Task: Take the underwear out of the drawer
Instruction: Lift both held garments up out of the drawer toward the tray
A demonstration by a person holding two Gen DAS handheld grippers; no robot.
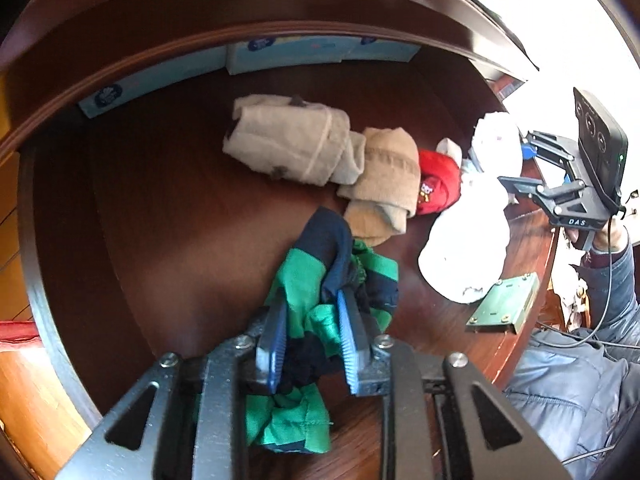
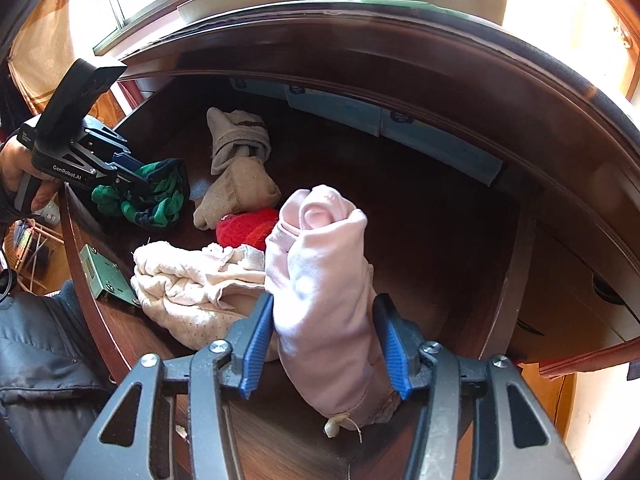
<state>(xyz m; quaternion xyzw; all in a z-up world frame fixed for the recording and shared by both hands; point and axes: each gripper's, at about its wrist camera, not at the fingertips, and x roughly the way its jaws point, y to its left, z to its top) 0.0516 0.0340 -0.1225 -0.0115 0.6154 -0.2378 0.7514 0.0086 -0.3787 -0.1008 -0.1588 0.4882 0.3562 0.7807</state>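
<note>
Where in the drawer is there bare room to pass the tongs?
Bare drawer floor lies between the blue boxes at the back, the beige rolled bundle and the green striped underwear in the left tongs. Crowded: beige bundle, tan roll, red item, white cloth.

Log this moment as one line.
left gripper: shut on green-navy garment | right gripper: shut on pink roll | both over drawer

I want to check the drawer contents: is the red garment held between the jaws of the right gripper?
No, the right gripper holds a pale pink rolled garment; the red garment lies on the drawer floor.
</note>
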